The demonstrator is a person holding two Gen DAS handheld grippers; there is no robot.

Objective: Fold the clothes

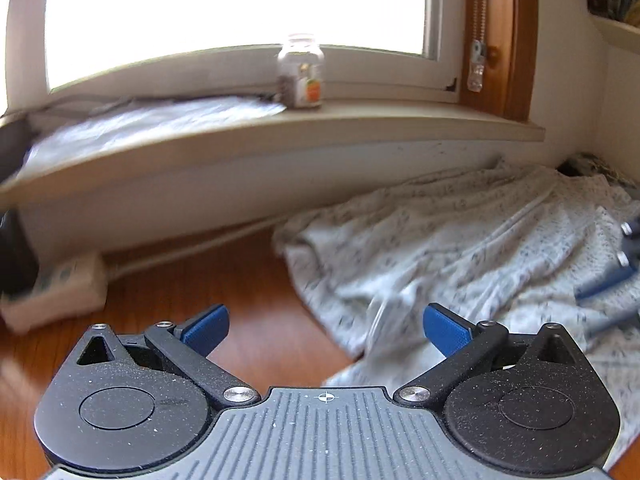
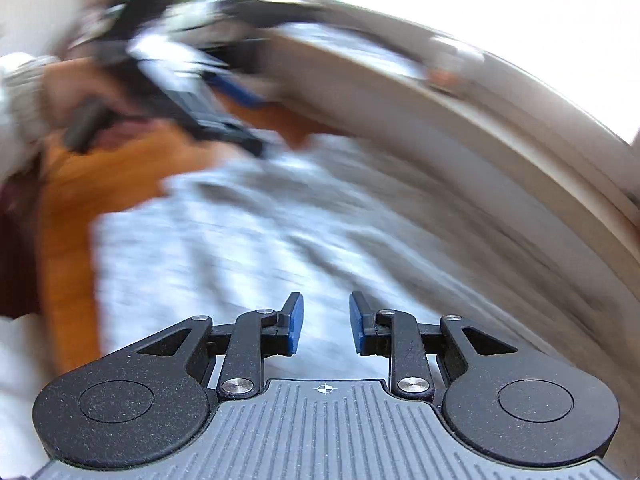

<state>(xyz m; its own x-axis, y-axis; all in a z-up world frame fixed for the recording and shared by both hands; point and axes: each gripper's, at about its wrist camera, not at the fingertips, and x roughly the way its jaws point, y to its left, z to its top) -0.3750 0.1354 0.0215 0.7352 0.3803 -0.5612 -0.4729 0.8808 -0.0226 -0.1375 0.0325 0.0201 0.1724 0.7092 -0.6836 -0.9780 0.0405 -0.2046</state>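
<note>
A white, blue-speckled cotton garment lies rumpled on the reddish-brown wooden floor, against the far wall beneath the pale window sill, to the right in the left wrist view.

The left gripper hovers near the garment's left edge, its blue-padded fingers wide apart and empty. The right gripper hangs over the same cloth with its fingers a narrow gap apart, nothing between them.

Judged from this, no fold is under way: both hands seem to be repositioning for a fresh hold. The next move calls for finding an edge or corner for each gripper and spreading the cloth flat.

The right wrist view is heavily smeared, so the garment's outline and type cannot be told. A glass jar on the sill is blurred too.
</note>
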